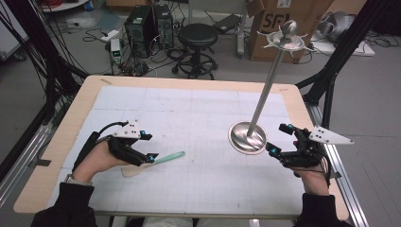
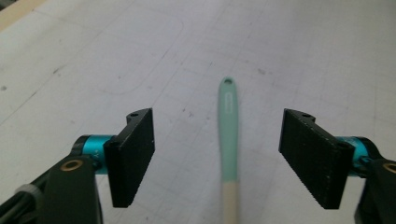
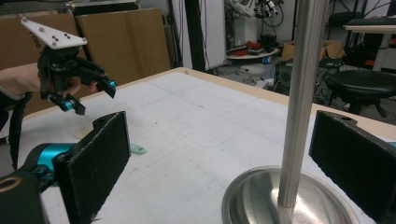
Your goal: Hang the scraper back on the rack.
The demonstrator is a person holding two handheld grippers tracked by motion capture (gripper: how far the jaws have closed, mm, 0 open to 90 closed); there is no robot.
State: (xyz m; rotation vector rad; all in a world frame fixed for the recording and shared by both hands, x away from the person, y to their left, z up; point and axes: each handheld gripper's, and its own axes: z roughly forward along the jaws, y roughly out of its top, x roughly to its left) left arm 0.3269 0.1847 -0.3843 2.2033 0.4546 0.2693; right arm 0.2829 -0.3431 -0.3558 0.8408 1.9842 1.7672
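A spatula with a mint-green handle (image 1: 169,157) and a pale wooden blade lies flat on the white mat. My left gripper (image 1: 148,146) is open just above its handle (image 2: 228,126), which runs between the two pads without touching them. A tall metal stand (image 1: 265,90) with a round base (image 1: 246,138) and a hooked top ring rises right of centre. My right gripper (image 1: 280,138) is open beside the base, and the pole (image 3: 299,102) stands between its pads, untouched. My left gripper (image 3: 91,98) also shows in the right gripper view, with the handle's tip (image 3: 137,149) beyond the pad.
The white gridded mat (image 1: 198,113) covers a wooden table (image 1: 71,123). Beyond the far edge stand a black stool (image 1: 196,42), computer towers (image 1: 146,23), a cardboard box (image 1: 283,21) and loose cables. Black frame struts flank both sides.
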